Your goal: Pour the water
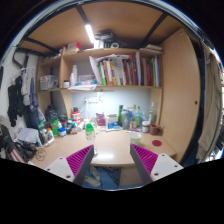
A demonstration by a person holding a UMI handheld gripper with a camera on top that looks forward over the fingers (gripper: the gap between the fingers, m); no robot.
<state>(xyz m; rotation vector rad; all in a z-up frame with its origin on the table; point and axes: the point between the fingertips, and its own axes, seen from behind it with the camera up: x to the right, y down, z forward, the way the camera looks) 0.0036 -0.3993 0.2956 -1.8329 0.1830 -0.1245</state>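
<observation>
My gripper (111, 154) is open and empty, held well back from a light wooden desk (110, 145). Its magenta pads (78, 160) stand wide apart. Nothing is between the fingers. Far beyond them, along the back of the desk, stands a row of bottles and containers. Among them are a small green cup or bottle (89, 128) and taller green and clear bottles (121, 116). I cannot tell which of them holds water.
A shelf with books (125, 70) hangs above the desk, with a strip light (90, 33) on the ceiling. A red round object (157, 144) lies at the desk's right end. Clutter fills the left end (45, 130). A wooden wall panel (180, 95) stands at the right.
</observation>
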